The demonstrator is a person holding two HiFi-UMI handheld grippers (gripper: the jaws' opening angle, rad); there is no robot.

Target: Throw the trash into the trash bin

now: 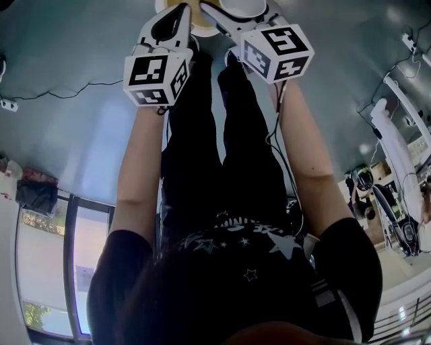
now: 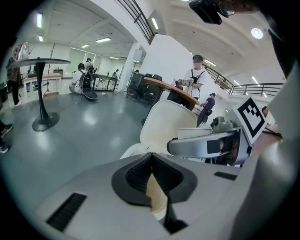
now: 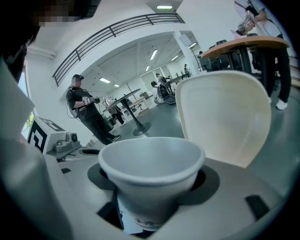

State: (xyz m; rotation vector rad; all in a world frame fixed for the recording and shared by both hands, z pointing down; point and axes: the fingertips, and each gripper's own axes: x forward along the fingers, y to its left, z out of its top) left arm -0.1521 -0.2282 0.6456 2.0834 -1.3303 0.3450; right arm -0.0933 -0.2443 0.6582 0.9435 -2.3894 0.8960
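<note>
My left gripper (image 1: 182, 12) is shut on the edge of a cream paper plate (image 2: 166, 124), which stands upright out of the jaws. The same plate (image 3: 222, 117) fills the right side of the right gripper view. In my right gripper (image 3: 150, 190), shut around its lower wall, sits a white paper cup (image 3: 150, 164), upright and empty. In the head view both grippers are held side by side in front of the person's legs, with the cup (image 1: 244, 7) and the right gripper (image 1: 232, 17) at the top edge. No trash bin shows in any view.
The floor (image 1: 81, 128) is glossy grey with a cable (image 1: 60, 93) lying at the left. A tall round table (image 2: 40, 89) stands to the left, and people (image 2: 196, 79) stand by another table further off. Equipment (image 1: 401, 168) crowds the right side.
</note>
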